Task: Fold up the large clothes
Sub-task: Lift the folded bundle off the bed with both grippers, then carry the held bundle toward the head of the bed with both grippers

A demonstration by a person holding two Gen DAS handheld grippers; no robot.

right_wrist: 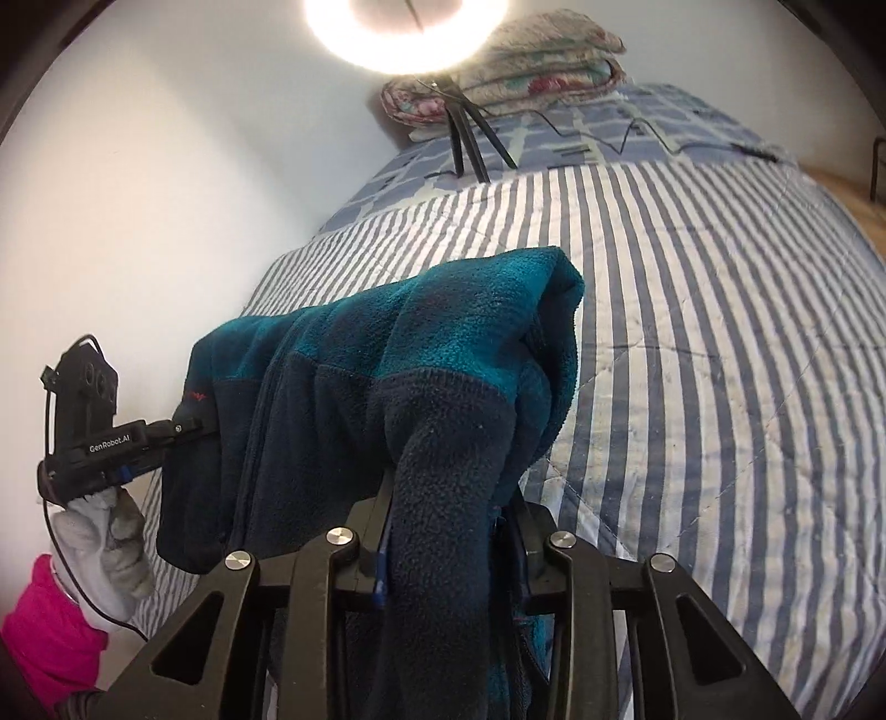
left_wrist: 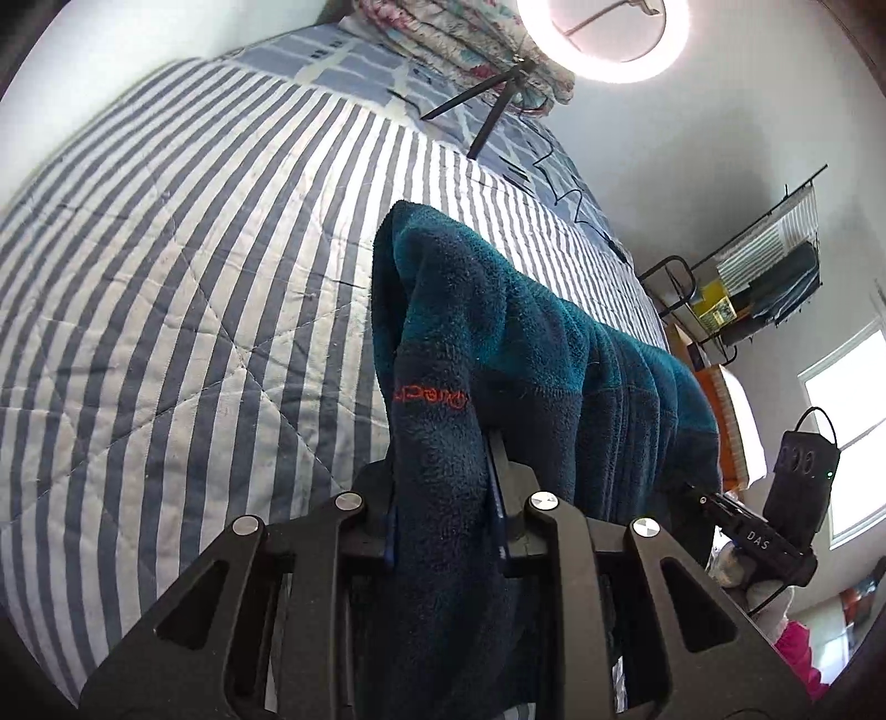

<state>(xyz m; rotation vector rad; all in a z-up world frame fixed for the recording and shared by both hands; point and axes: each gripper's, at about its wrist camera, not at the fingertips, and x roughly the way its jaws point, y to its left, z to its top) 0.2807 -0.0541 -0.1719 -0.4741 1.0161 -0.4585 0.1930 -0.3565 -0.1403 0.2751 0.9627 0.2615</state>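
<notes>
Both grippers, left point(left_wrist: 443, 482) and right point(right_wrist: 448, 515), clamp a teal and navy fleece point(left_wrist: 526, 343), stretched between them above a striped bed point(left_wrist: 166, 249).

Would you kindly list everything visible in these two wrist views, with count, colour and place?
fleece jacket: one, teal and navy, held stretched above the bed between both grippers
striped quilt: one, blue and white, covering the bed
checked sheet: one, blue and white, at the head of the bed
folded floral blanket: one, cream with pink, at the head of the bed
ring light: one, white, lit, on a black tripod on the bed
wire rack: one, black, by the wall
left gripper: one, black, shut on the fleece
right gripper: one, black, shut on the fleece
gloved hand: one, grey glove, pink sleeve, holding the left gripper
</notes>
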